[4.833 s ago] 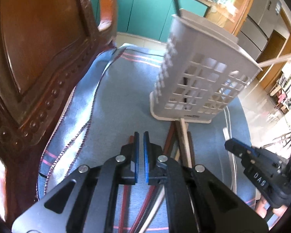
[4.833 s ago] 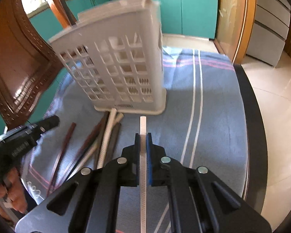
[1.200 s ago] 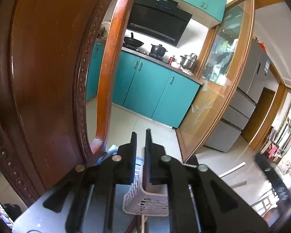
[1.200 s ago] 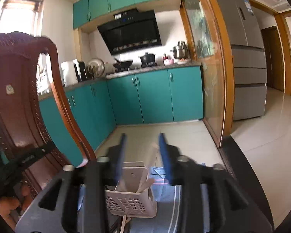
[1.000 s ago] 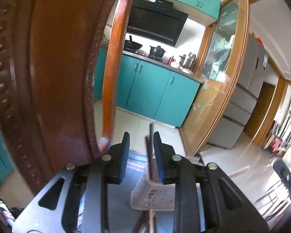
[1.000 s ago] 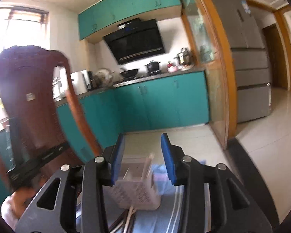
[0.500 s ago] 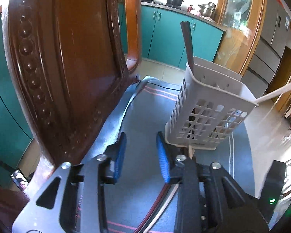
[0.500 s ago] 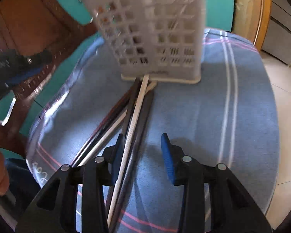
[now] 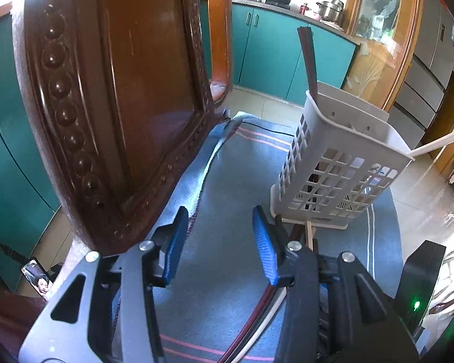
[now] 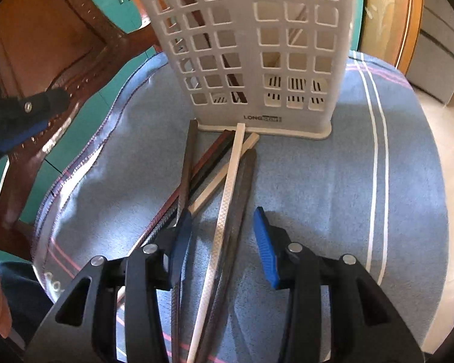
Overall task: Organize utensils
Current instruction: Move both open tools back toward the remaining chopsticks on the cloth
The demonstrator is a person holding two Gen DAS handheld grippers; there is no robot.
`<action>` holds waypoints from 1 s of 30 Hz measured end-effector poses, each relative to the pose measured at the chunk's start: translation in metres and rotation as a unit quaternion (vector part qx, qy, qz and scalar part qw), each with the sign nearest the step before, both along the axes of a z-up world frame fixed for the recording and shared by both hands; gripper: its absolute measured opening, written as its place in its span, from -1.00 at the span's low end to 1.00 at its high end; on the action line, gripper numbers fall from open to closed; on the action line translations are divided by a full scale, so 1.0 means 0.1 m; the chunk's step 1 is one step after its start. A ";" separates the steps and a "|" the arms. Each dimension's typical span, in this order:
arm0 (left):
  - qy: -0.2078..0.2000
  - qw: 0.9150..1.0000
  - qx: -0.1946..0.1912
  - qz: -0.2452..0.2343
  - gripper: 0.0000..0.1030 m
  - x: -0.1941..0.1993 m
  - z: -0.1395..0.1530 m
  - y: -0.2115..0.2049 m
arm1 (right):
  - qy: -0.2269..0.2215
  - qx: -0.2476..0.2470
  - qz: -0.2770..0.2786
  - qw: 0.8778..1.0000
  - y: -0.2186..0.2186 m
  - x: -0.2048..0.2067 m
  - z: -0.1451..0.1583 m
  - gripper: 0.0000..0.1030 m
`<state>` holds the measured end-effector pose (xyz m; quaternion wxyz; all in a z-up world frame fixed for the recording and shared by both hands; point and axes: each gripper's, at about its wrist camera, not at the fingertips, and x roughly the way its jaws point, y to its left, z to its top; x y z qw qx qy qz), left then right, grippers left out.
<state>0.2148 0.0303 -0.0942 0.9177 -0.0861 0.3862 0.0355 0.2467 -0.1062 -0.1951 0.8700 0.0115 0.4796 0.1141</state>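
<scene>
Lying in a loose bundle on the blue cloth (image 10: 317,181) of the table, the chopsticks (image 10: 215,181), far ends touching the foot of the white basket (image 10: 257,60), long axes running near-to-far toward the camera. Sitting uppermost and most central, a white chopstick (image 10: 227,205), passing straight between the blue pads of the right tongs (image 10: 224,239). Standing wide apart and holding nothing, those right tongs, already straddling the stick, so likely needing only to drop and close. Hovering to the left and also spread wide and empty, the left tongs (image 9: 218,242), with the bundle showing past their right finger rather than between the pads. Already leaning inside the basket, one dark stick (image 9: 308,66) at left, one white stick (image 9: 439,143) at right. Crowding the left edge, a carved wooden chair back (image 9: 121,90); offering open cloth, the right side.
</scene>
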 end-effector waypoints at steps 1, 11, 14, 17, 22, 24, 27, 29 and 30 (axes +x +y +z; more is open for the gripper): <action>0.001 1.000 0.001 0.000 -0.13 0.00 -0.01 -0.01 | -0.002 -0.001 -0.006 1.000 -0.09 -0.04 0.03 -0.39; 0.027 0.999 0.007 -0.022 -0.13 0.08 -0.14 -0.15 | 0.004 0.062 -0.063 0.996 -0.52 -0.13 0.08 -0.81; 0.040 0.999 0.003 -0.032 -0.13 0.10 -0.21 -0.20 | -0.011 0.077 -0.071 0.994 -0.64 -0.19 0.14 -0.81; 0.052 0.998 0.006 -0.044 -0.12 0.12 -0.30 -0.28 | -0.012 0.055 -0.089 0.994 -0.70 -0.20 0.13 -0.81; 0.079 0.995 0.006 -0.067 -0.02 0.14 -0.46 -0.42 | 0.001 0.056 -0.100 0.993 -0.88 -0.18 0.07 -0.81; 0.091 0.993 0.008 -0.073 -0.02 0.15 -0.55 -0.46 | 0.003 0.055 -0.103 0.993 -0.89 -0.18 0.06 -0.78; 0.113 0.990 0.005 -0.083 -0.02 0.18 -0.68 -0.50 | 0.004 0.057 -0.107 0.993 -0.90 -0.18 0.06 -0.71; 0.127 0.988 -0.003 -0.091 -0.02 0.18 -0.76 -0.53 | 0.004 0.060 -0.108 0.992 -0.91 -0.19 0.06 -0.67; 0.131 0.987 -0.005 -0.095 -0.02 0.18 -0.78 -0.54 | 0.004 0.061 -0.108 0.992 -0.92 -0.19 0.07 -0.63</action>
